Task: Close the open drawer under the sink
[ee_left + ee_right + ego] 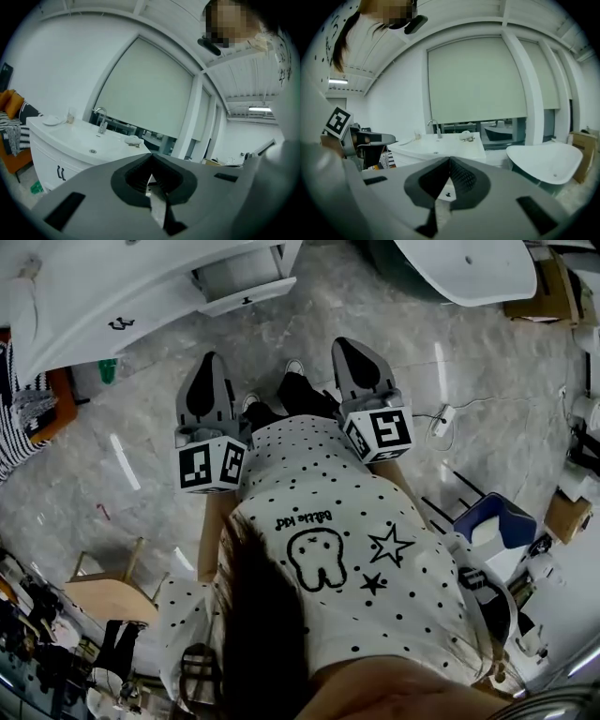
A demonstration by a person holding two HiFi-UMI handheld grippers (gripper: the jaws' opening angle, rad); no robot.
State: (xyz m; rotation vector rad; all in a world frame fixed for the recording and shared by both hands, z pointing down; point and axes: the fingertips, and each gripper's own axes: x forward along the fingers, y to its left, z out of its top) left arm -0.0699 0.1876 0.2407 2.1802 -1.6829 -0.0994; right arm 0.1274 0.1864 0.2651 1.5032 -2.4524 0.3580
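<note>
- Two tools, the left gripper (pixel 209 362) and the right gripper (pixel 347 343), hang side by side over the marble floor (pixel 309 315), both well short of the sink (pixel 84 292).
- Left gripper's jaws are clenched together and empty (the tips meet in its own view), and the sink's tap (pixel 101 119) shows ahead of them to the left.
- Right gripper's jaws are likewise pressed together, with nothing gripped.
- Drawer (pixel 246 287) stands pulled out from the cabinet under the sink, at the end nearest the tub (pixel 464 268).
- Neither gripper touches the drawer.
</note>
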